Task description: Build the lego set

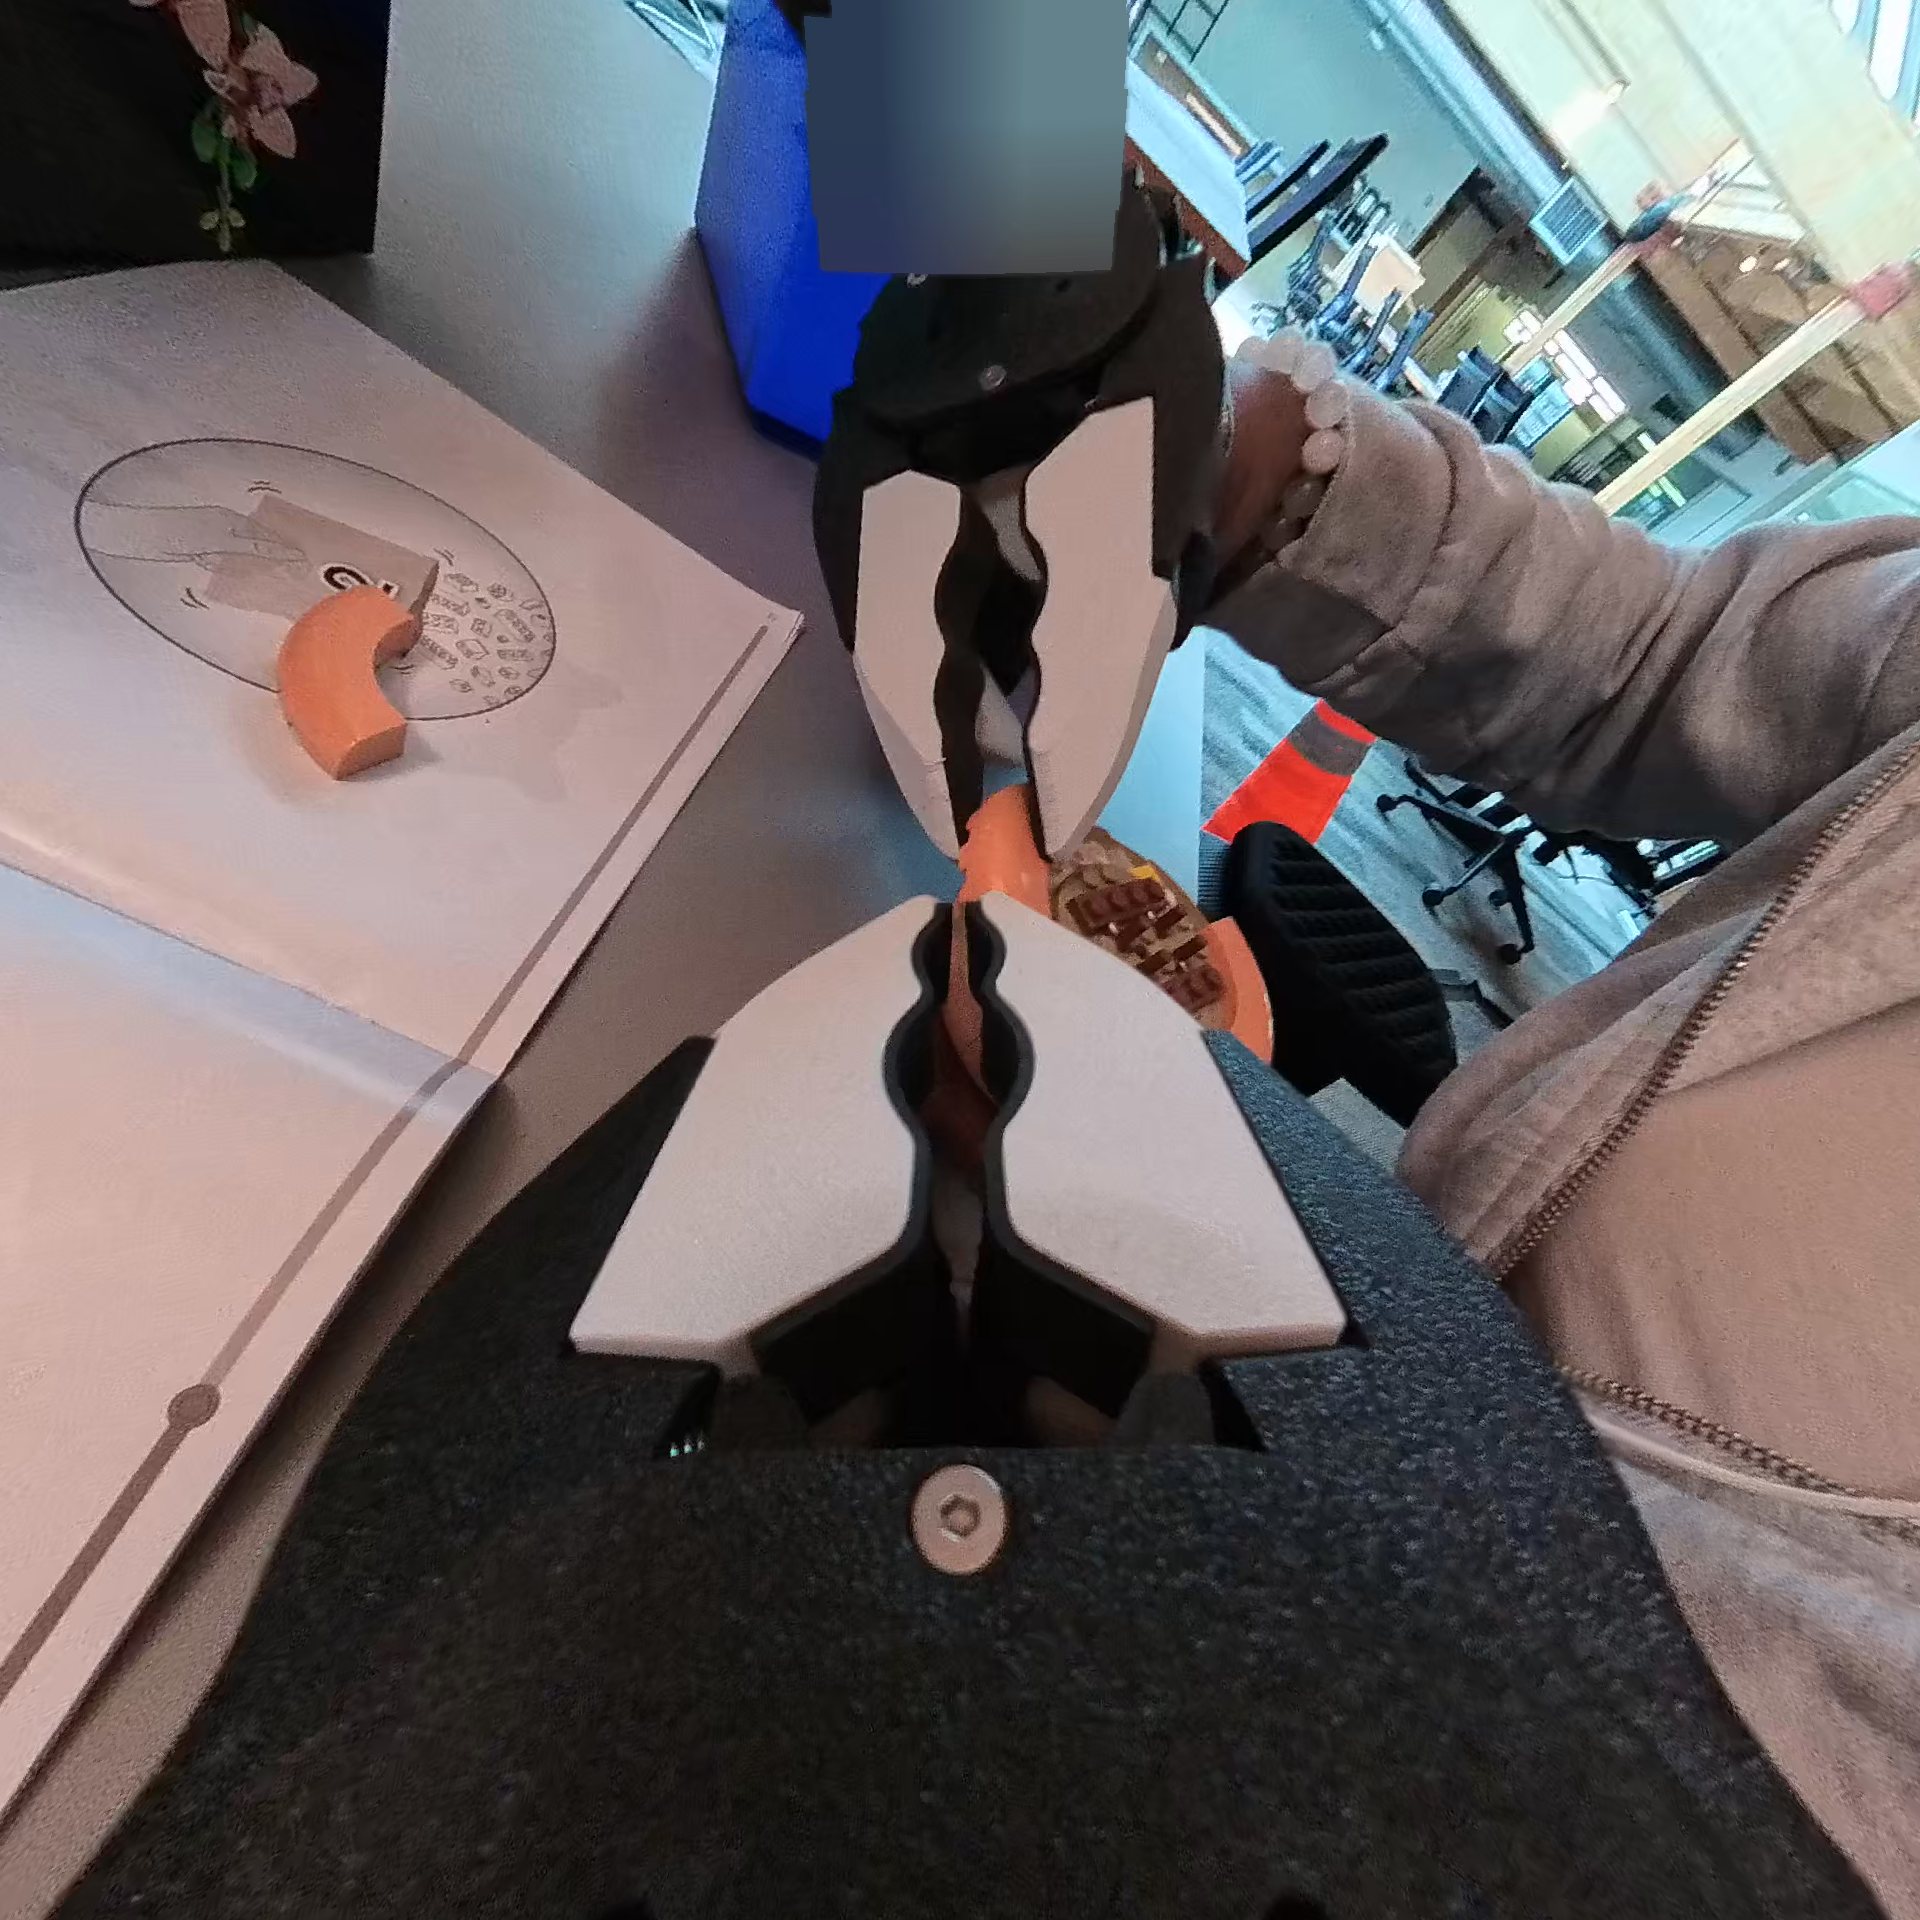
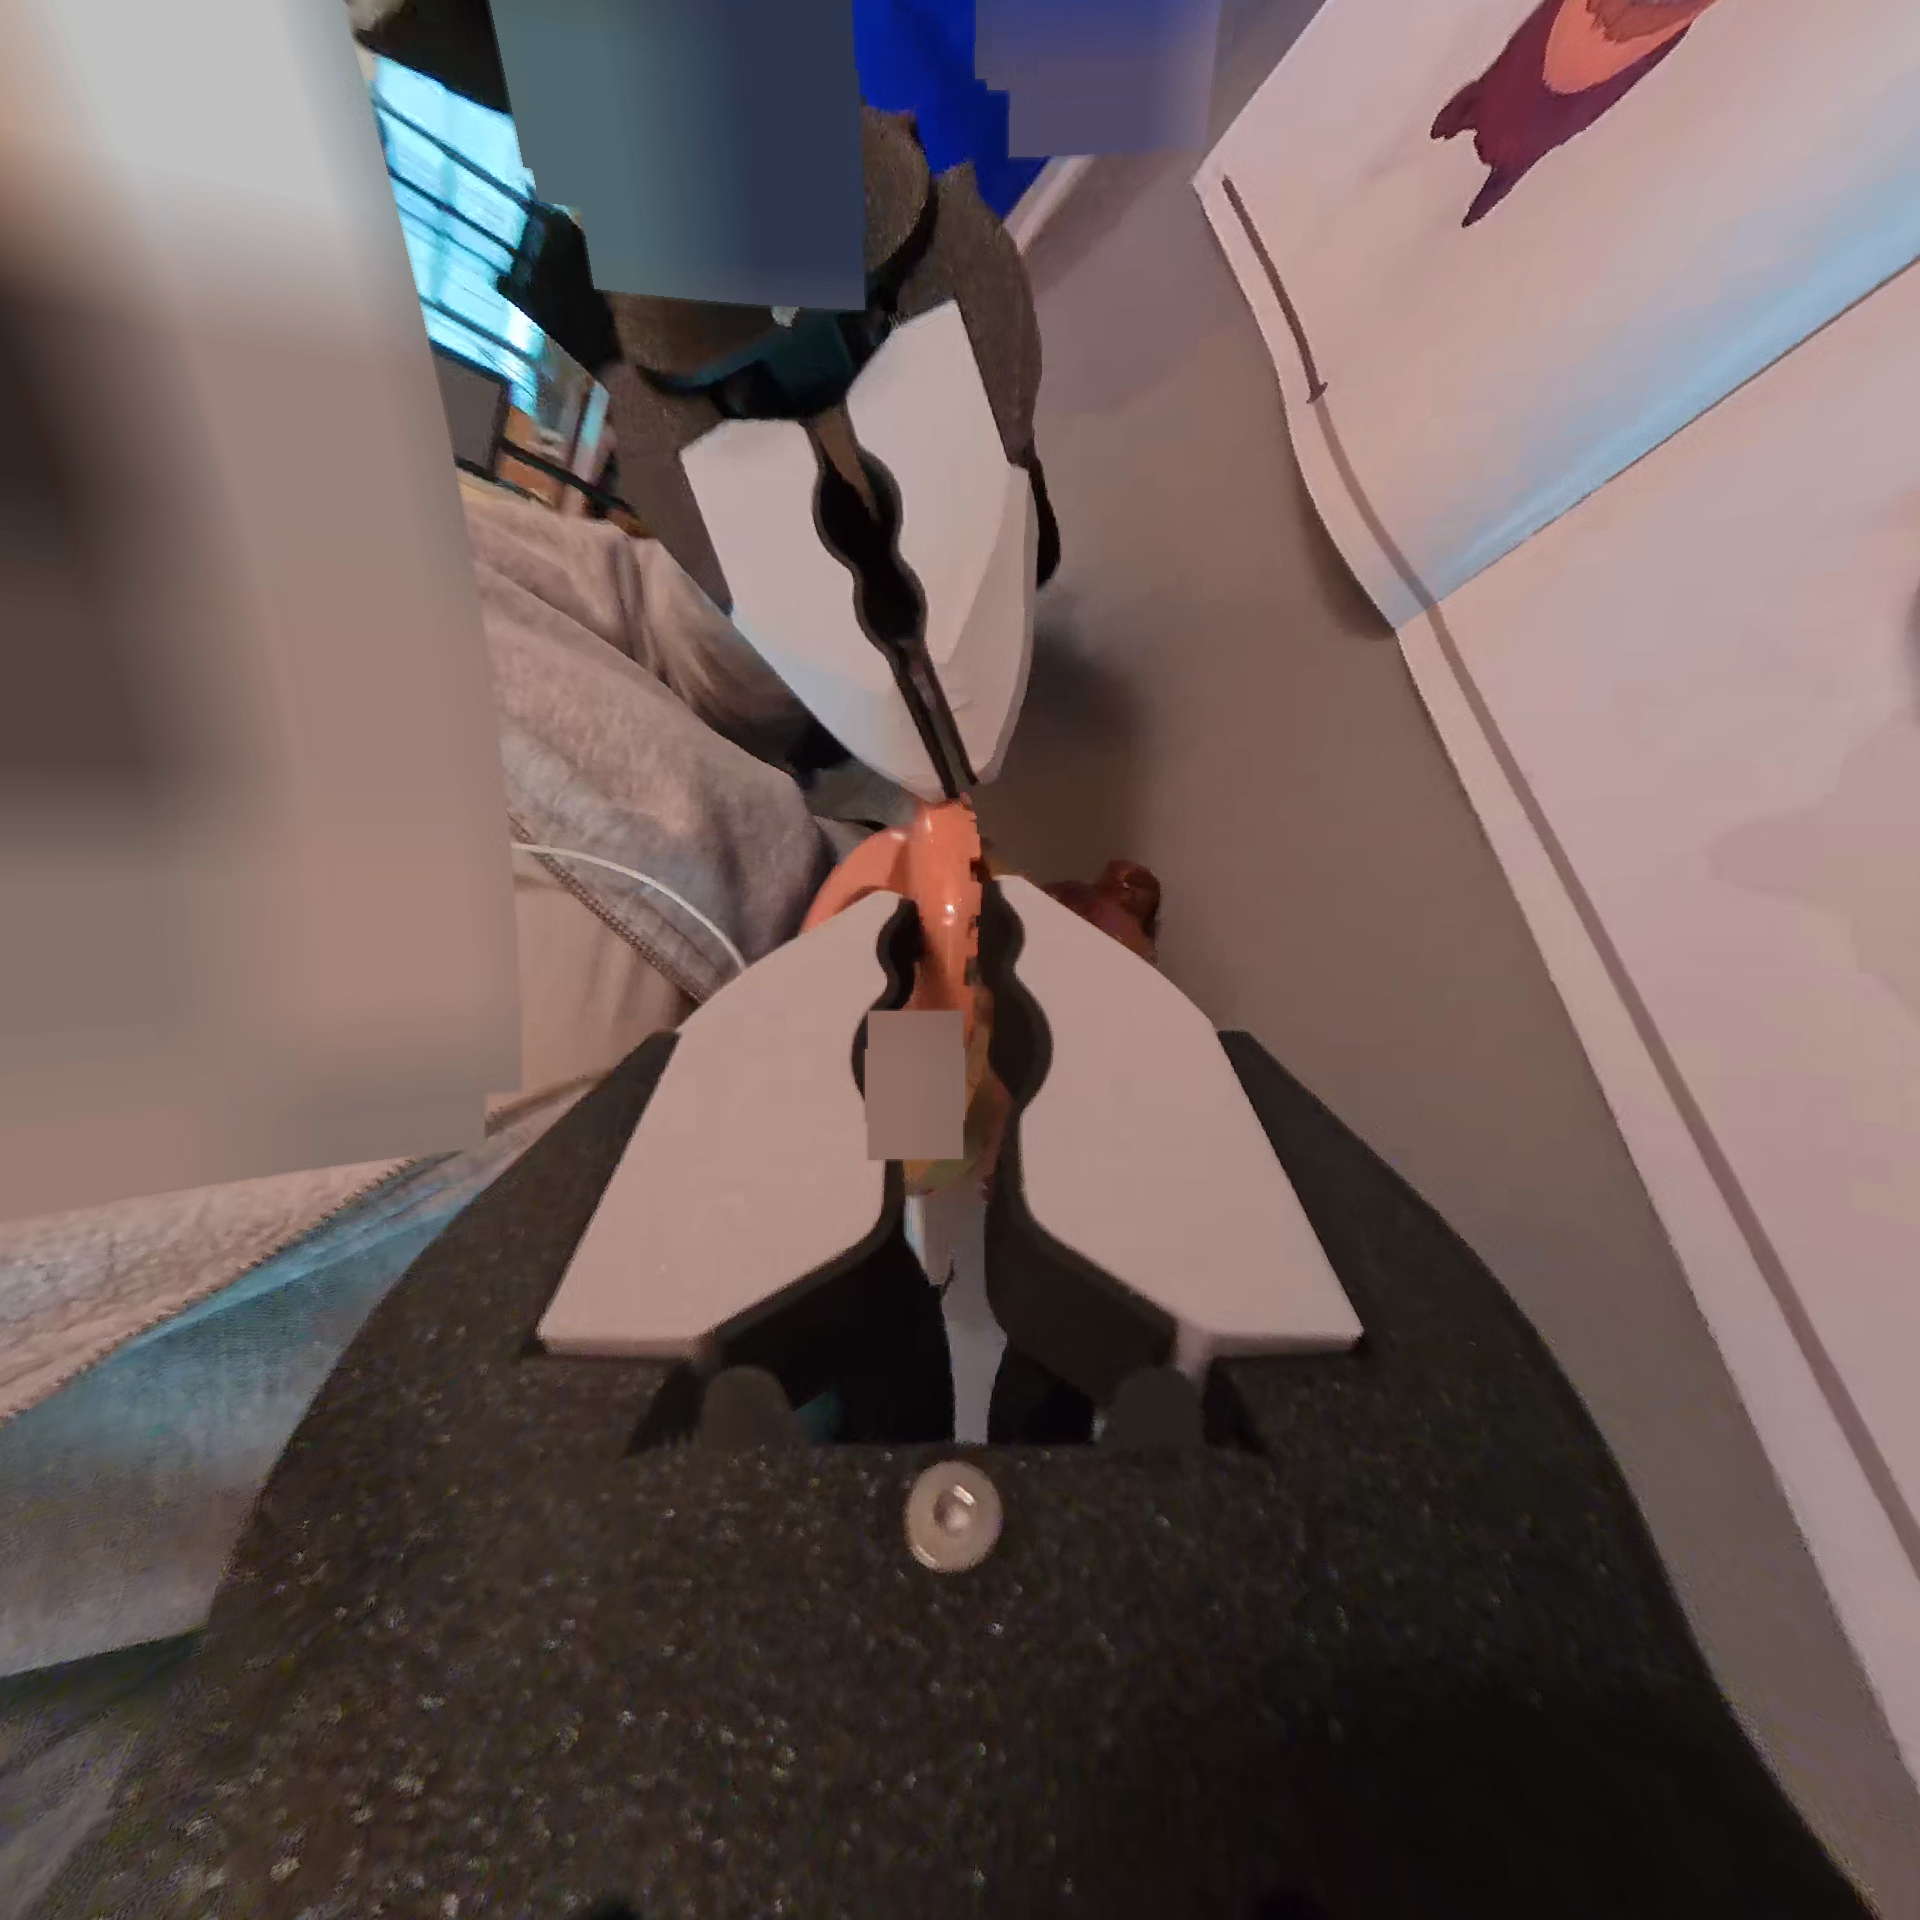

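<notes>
Here both hand-held grippers meet nose to nose over the grey tabletop (image 1: 623, 208), each pinching the same small build. The left gripper (image 1: 961, 920), with its white fingers on a black textured body, is closed narrow on the rim of the round orange lego assembly (image 1: 1236, 997), whose upper face carries rows of dark brown studded bricks (image 1: 1153, 935). From the far side the right gripper (image 1: 1003, 831) comes down at a slant and its white fingertips (image 1: 1070, 800) clamp the opposite edge of that orange piece. In the right wrist view the orange assembly (image 2: 940, 883) shows edge-on, caught between the right gripper (image 2: 951, 899) and the left gripper (image 2: 956, 784), both with only a slim gap at the tips. A sleeve of grey-beige fabric (image 1: 1507, 644) reaches in behind the right gripper. Well to the left, a loose curved orange brick (image 1: 343, 681) lies on the open white instruction booklet (image 1: 260, 935), on a circular drawing. A blue box (image 1: 758, 260) stands on the table beyond the grippers
</notes>
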The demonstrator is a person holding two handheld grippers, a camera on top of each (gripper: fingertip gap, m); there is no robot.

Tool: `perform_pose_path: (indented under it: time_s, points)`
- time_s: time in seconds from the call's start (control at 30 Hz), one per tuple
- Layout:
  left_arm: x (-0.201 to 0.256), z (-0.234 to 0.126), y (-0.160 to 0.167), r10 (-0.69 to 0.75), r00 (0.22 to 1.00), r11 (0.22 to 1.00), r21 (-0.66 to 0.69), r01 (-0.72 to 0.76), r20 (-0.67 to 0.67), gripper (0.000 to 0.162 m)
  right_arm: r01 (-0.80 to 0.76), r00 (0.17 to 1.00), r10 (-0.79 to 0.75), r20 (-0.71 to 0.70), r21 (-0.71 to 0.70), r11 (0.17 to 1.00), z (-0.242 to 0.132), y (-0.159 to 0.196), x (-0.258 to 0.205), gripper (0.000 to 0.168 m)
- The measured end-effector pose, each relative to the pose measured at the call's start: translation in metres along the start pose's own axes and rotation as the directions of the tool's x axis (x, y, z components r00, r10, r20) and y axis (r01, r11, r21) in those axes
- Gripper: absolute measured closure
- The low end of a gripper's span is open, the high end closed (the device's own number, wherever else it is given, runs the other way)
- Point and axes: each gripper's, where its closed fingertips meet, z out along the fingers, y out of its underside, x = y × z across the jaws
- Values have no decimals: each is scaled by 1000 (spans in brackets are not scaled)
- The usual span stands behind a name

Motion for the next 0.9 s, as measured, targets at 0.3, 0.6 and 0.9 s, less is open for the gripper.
perform_pose_path:
  time_s: [0.3, 0.6, 0.9]
  points:
    - [7, -4, 1, 52, 999, 998, -44, -51, 13, 158, -139, 990, 140, 12, -61, 988, 1, 0, -8, 159]
    - [9, -1, 1, 77, 997, 996, -53, -77, -1, 155, -170, 985, 169, -31, -68, 983, 2, 1, -6, 159]
    - [10, 1, -4, 107, 994, 992, -64, -108, -12, 154, -169, 985, 171, 5, -90, 981, 3, 1, -14, 159]
